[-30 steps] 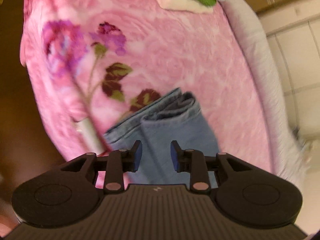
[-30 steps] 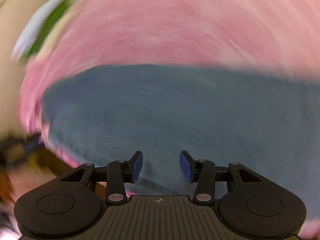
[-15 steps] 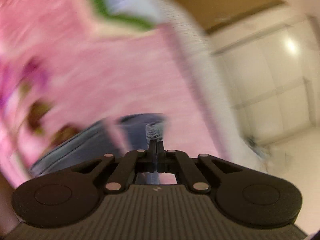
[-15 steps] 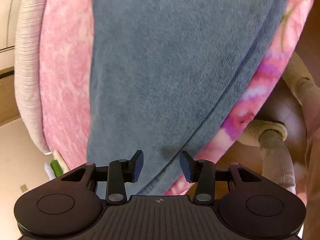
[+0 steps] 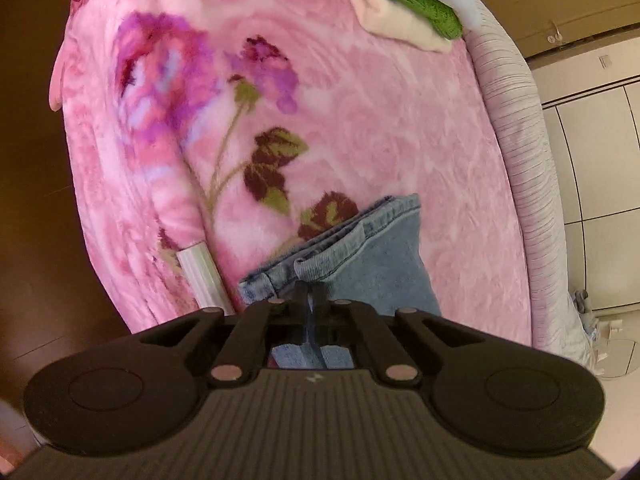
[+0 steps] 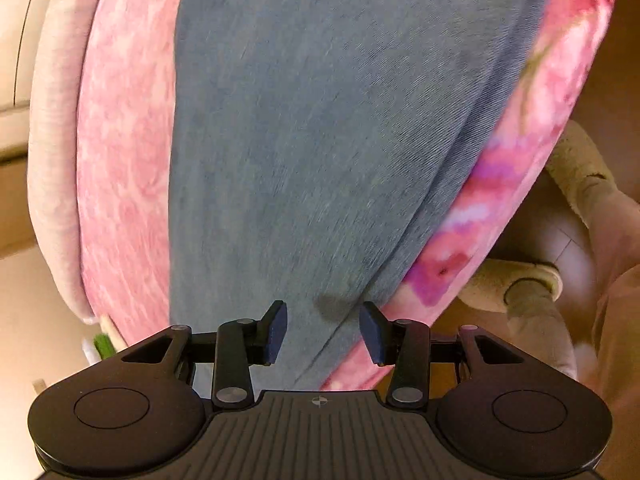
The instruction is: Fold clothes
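Note:
Folded blue jeans [image 5: 376, 256] lie on a pink flowered blanket [image 5: 360, 120] spread over a bed. My left gripper [image 5: 309, 292] is shut on the jeans' hem end, where a fold of denim rises into the closed fingers. In the right wrist view the jeans [image 6: 320, 140] run as a long flat band across the blanket [image 6: 124, 160]. My right gripper [image 6: 323, 334] hangs open just above the denim near its edge by the bed's side, nothing between its pads.
A pile of folded clothes [image 5: 408, 4], cream, green and pale blue, sits at the far end of the bed. A white ribbed strip [image 5: 202, 276] lies left of the jeans. A person's slippered feet [image 6: 516, 280] stand on the dark floor beside the bed.
My left gripper closed on the jeans' hem after swinging away and back. The right gripper's view rolled strongly, then settled over the long band of denim, jaws unchanged.

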Demonstrator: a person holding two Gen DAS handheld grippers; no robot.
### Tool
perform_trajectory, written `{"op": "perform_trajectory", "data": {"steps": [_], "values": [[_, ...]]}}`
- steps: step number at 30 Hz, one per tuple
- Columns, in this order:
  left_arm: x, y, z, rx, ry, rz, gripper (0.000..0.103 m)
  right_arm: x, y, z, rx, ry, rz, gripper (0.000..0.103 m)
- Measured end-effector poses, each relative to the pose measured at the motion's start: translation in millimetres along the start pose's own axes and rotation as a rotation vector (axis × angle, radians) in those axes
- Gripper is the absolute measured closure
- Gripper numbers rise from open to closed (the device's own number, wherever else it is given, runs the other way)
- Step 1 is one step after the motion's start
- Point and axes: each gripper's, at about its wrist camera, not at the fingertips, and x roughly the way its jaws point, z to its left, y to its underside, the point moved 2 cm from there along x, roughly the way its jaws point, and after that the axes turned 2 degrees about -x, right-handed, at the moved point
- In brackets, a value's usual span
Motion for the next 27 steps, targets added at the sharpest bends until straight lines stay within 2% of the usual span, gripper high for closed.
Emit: {"op": "perform_trajectory", "data": {"steps": [2,6,8,12,15,16,20,22,23,24,27], "values": [[0.6,-1.0,1.4,-0.014,0.001,0.004,0.103,2.2,1.5,-6.5,0.043,-0.021,0.001,0.06],[0.0,-0.2,4.9,-0.072,0.015,0.007,0.091,4.4,2.9,-20.1,0.096,-0.027,0.001,0.066],[0.5,1.0,3.4,-0.065,0.018,0.007,0.087,-5.6,-0.7,-36.7,0.131,-0.034,0.001,0.066],[5.5,1.6,0.1,-0.067,0.014,0.004,0.079,-6.7,-4.1,-43.9,0.182,-0.057,-0.014,0.066],[8.1,1.9,-4.0,-0.04,0.001,-0.003,0.082,-7.9,-6.4,-50.3,0.198,-0.059,-0.035,0.066],[8.4,2.3,-6.1,-0.016,-0.007,-0.006,0.094,-7.1,-7.6,-51.7,0.198,-0.058,-0.04,0.066],[4.8,1.0,-7.3,0.006,0.0,-0.003,0.098,-6.0,-9.5,-53.3,0.186,-0.051,-0.05,0.067],[-0.4,0.5,-13.3,0.067,0.0,-0.004,0.1,-7.5,-9.6,-50.6,0.162,-0.047,-0.06,0.076],[-3.8,0.5,-16.6,0.096,0.006,-0.005,0.1,-8.9,-9.4,-48.9,0.141,-0.044,-0.068,0.095],[-8.1,0.5,-20.0,0.124,0.017,-0.008,0.1,-10.4,-9.3,-47.3,0.12,-0.042,-0.077,0.103],[-20.9,1.0,-26.3,0.187,0.042,-0.011,0.1,-18.3,-7.1,-33.4,0.007,-0.02,-0.082,0.103]]}}
